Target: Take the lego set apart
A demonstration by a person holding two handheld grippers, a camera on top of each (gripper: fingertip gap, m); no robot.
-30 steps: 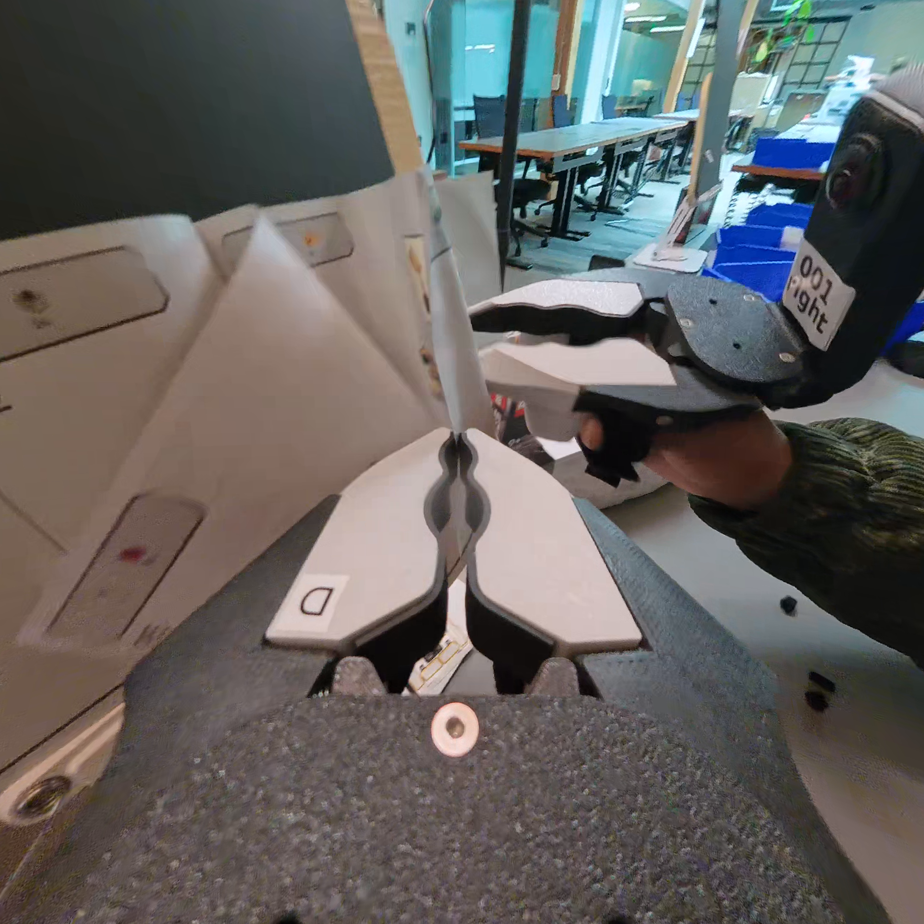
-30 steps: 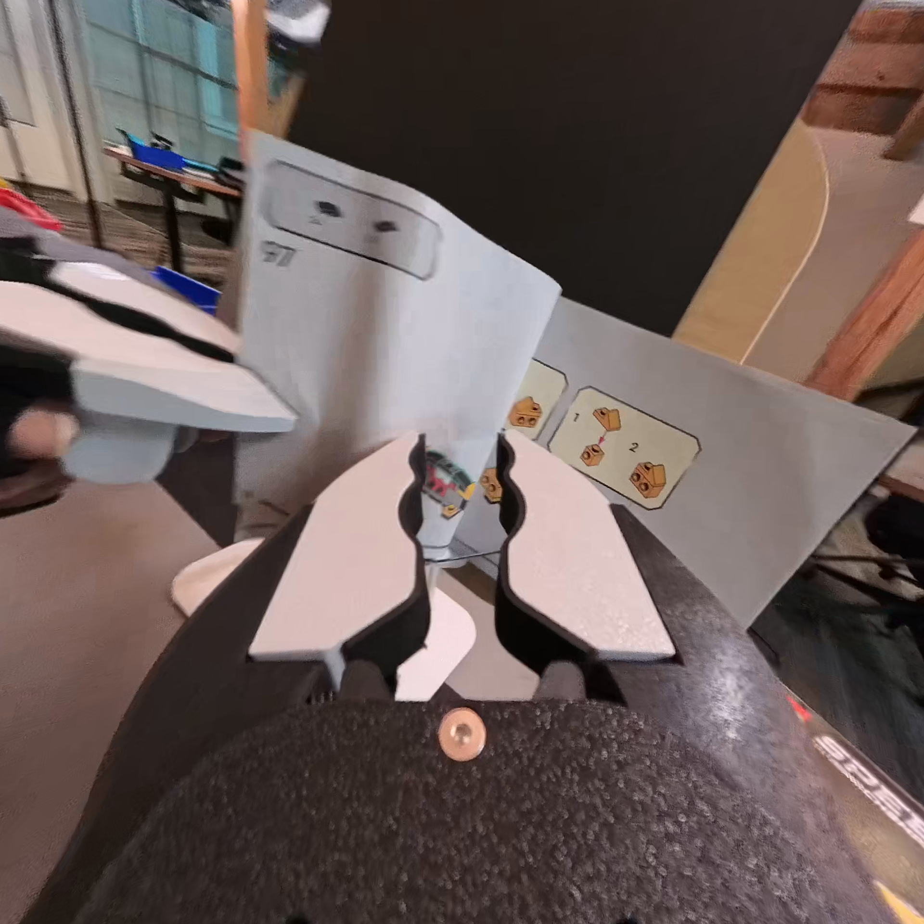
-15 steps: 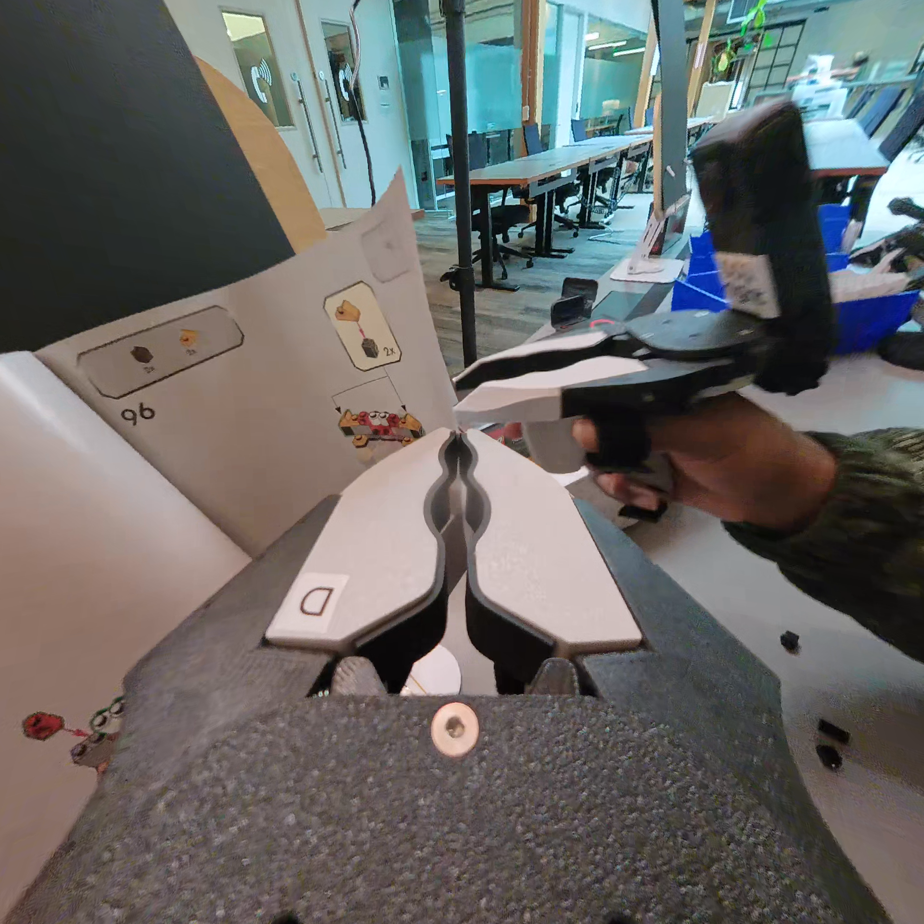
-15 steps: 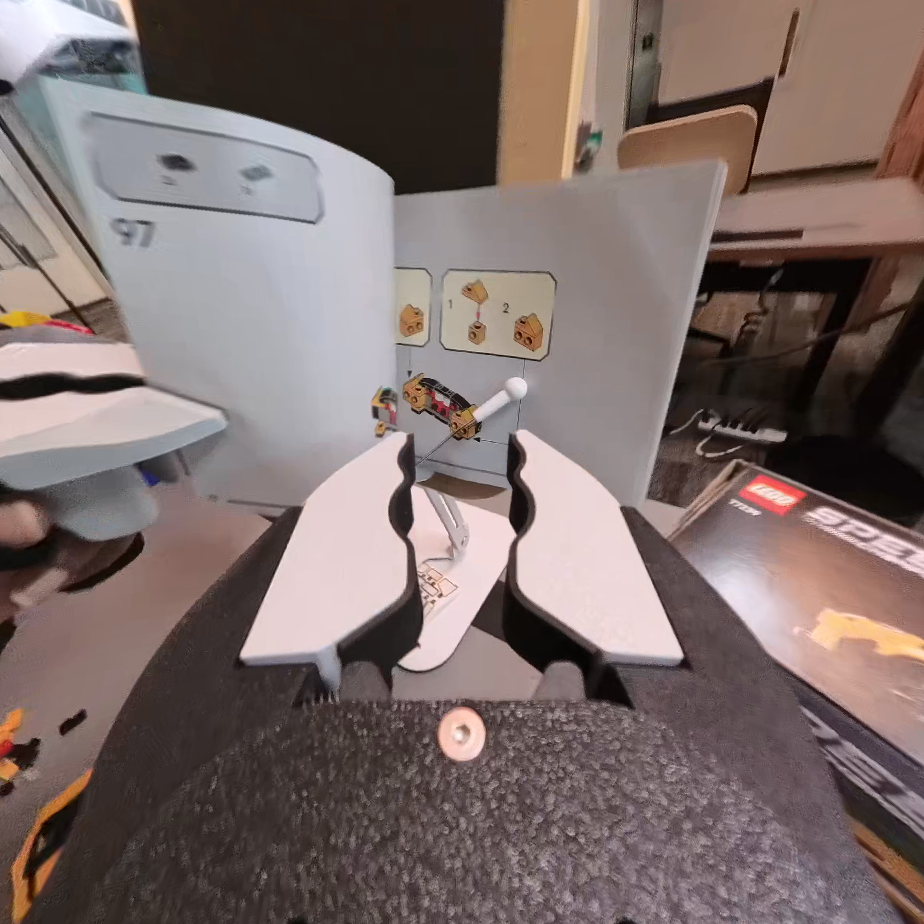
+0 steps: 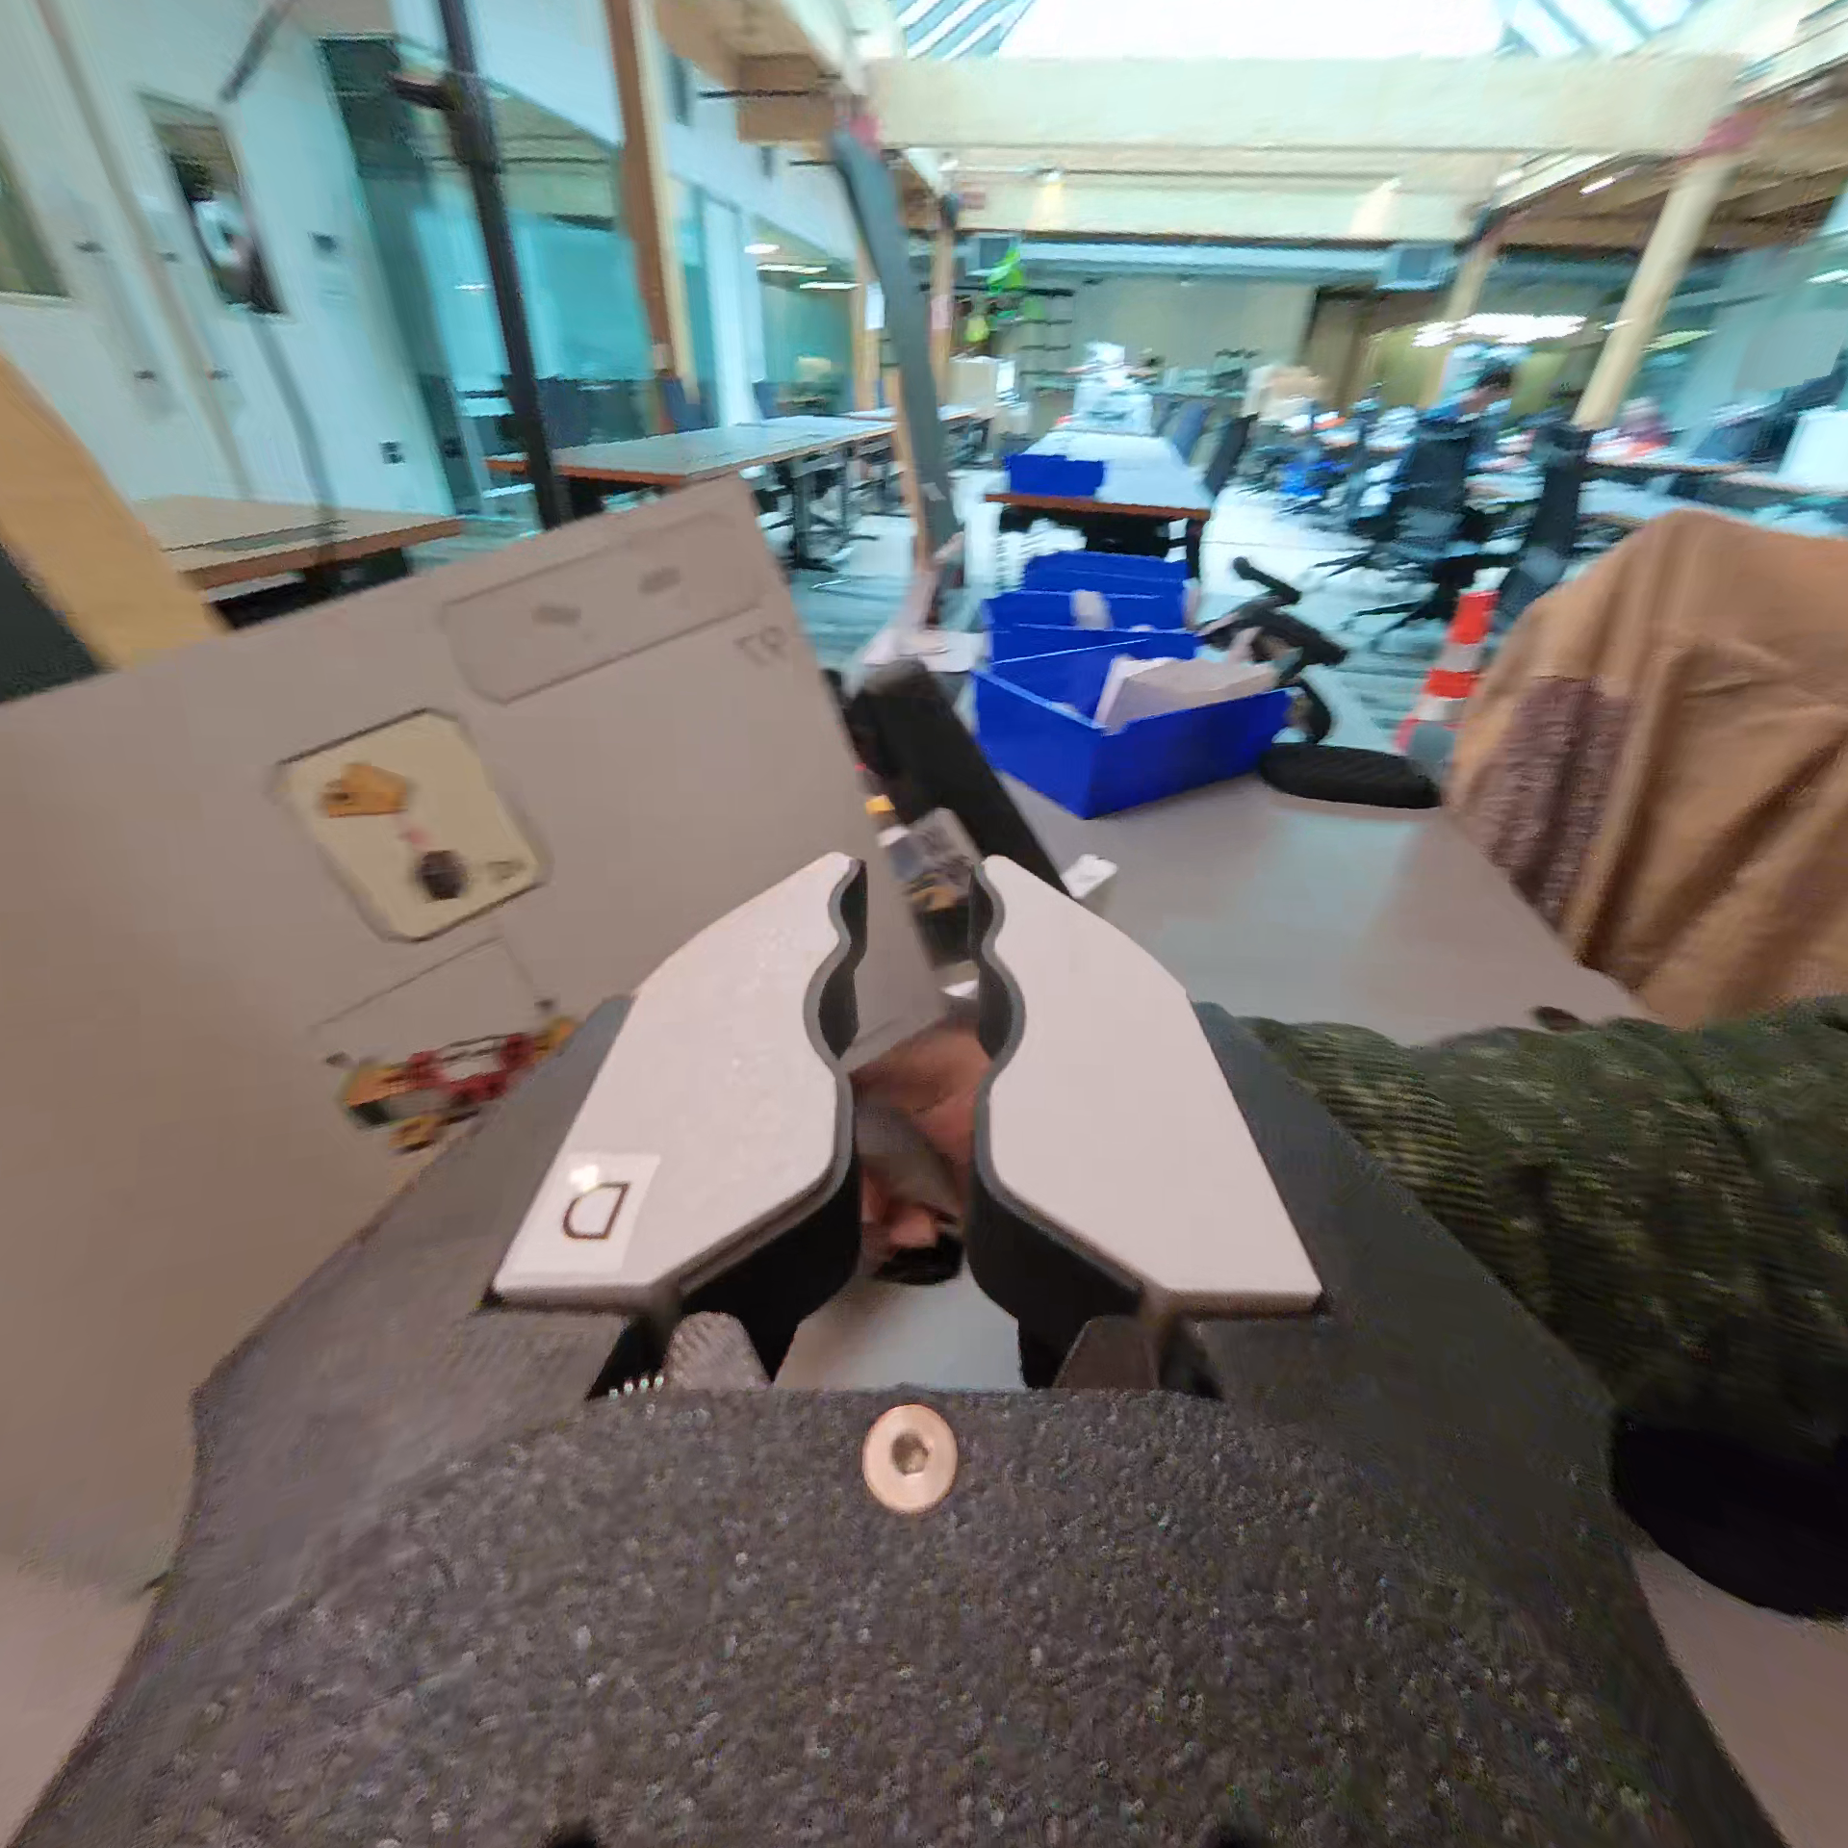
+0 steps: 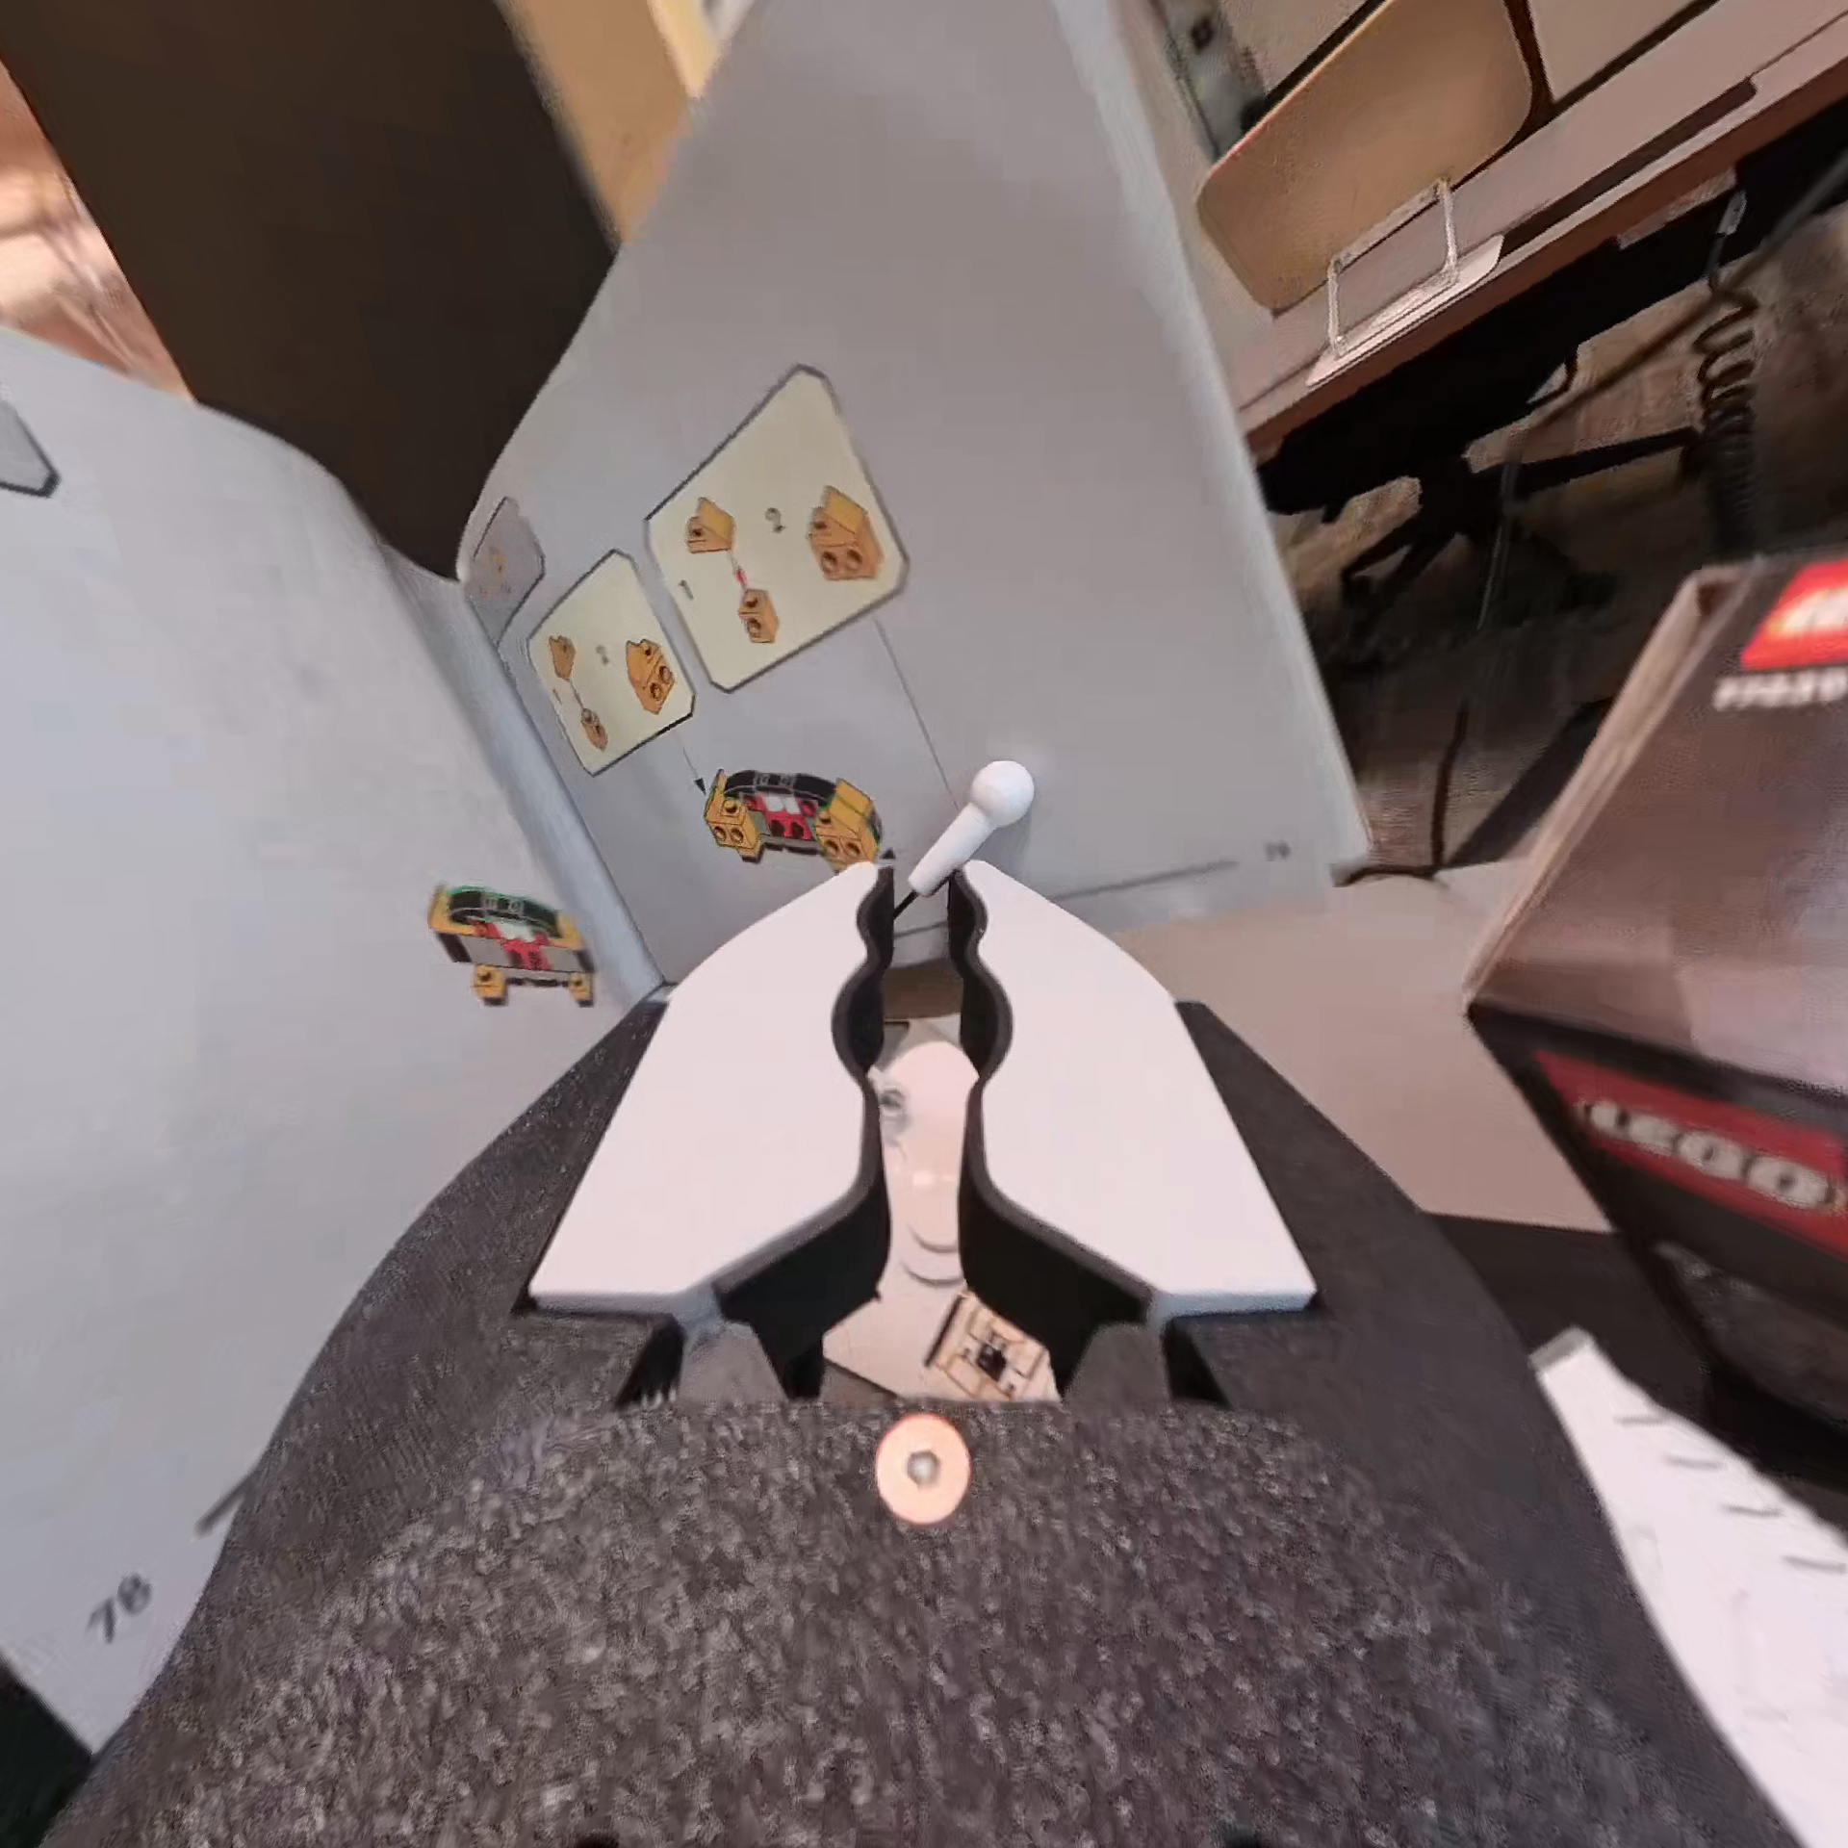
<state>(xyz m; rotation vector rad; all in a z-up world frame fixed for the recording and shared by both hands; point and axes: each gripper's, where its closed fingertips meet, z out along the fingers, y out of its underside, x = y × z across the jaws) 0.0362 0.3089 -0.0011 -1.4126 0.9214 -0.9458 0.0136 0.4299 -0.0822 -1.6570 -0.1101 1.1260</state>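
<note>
Standing upright and open on the grey table (image 5: 1300, 900), the pale grey paper instruction booklet of the lego set (image 6: 1000, 400) shows cream boxes with drawings of orange bricks, small pictures of a black, red and orange assembly, and blurred page numbers. Only the right wrist view shows the set's dark cardboard box (image 6: 1700, 950), at the right, with a red logo patch and a red stripe of lettering. The right gripper (image 6: 917, 880) has a narrow gap and holds nothing; a white ball-headed rod (image 6: 985, 815) stands just beyond its tips. The left gripper (image 5: 917, 880) is a little wider, also empty, with a small white lettered sticker (image 5: 597, 1210) on one finger. Only its view shows a dark green knitted sleeve (image 5: 1550, 1180) at the right and blue plastic bins (image 5: 1120, 740) farther away.
</note>
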